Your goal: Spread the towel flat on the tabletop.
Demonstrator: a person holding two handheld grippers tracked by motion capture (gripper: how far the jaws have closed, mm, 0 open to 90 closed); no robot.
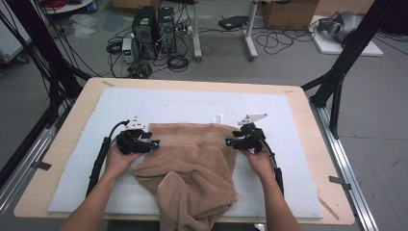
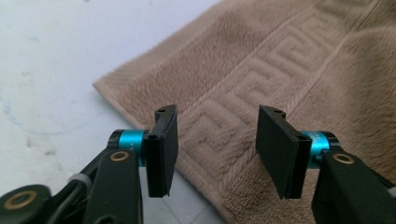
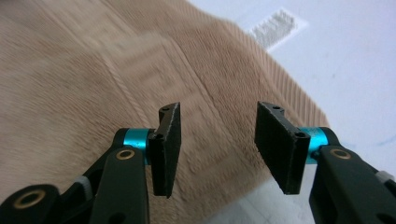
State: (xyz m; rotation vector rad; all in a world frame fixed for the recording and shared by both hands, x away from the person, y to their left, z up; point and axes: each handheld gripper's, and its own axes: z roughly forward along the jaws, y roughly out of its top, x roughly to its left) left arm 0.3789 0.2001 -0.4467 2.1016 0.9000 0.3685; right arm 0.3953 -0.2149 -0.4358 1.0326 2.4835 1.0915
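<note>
High view, item 1: tan terry-cloth towel with a woven Greek-key border band (image 1: 192, 159), lying at the centre of the light wooden desk (image 1: 298, 103) on a pale blue-white mat (image 1: 183, 103). Far edge spread flat toward 12 o'clock; near portion bunched and folded, hanging over the desk edge at 6 o'clock.

Item 2: left tongs (image 1: 155, 143), black with blue collars, at the towel's 9 o'clock edge. Left gripper view: jaws stand wide apart, nothing between them, the towel's corner and key-pattern band (image 2: 243, 93) just beyond the pads, which straddle the hem.

Item 3: right tongs (image 1: 229, 142), same make, at the towel's 3 o'clock edge. Right gripper view: jaws likewise wide and empty, poised over the towel's side hem (image 3: 224, 116).

Item 4: small white sewn-in label (image 1: 218, 118) at the towel's far edge, toward 1 o'clock; seen again in the right gripper view (image 3: 276, 27). Fine rows of print are present but too blurred to read. No brand or other writing is legible anywhere.

Step in hand, by judgement: both tongs are lined up on opposite side hems, ready to pinch the cloth, probably to fold or straighten it. The next move calls for lowering each pair onto its hem, closing on one layer, and lifting both sides evenly so the bunched near part does not drag.
</note>
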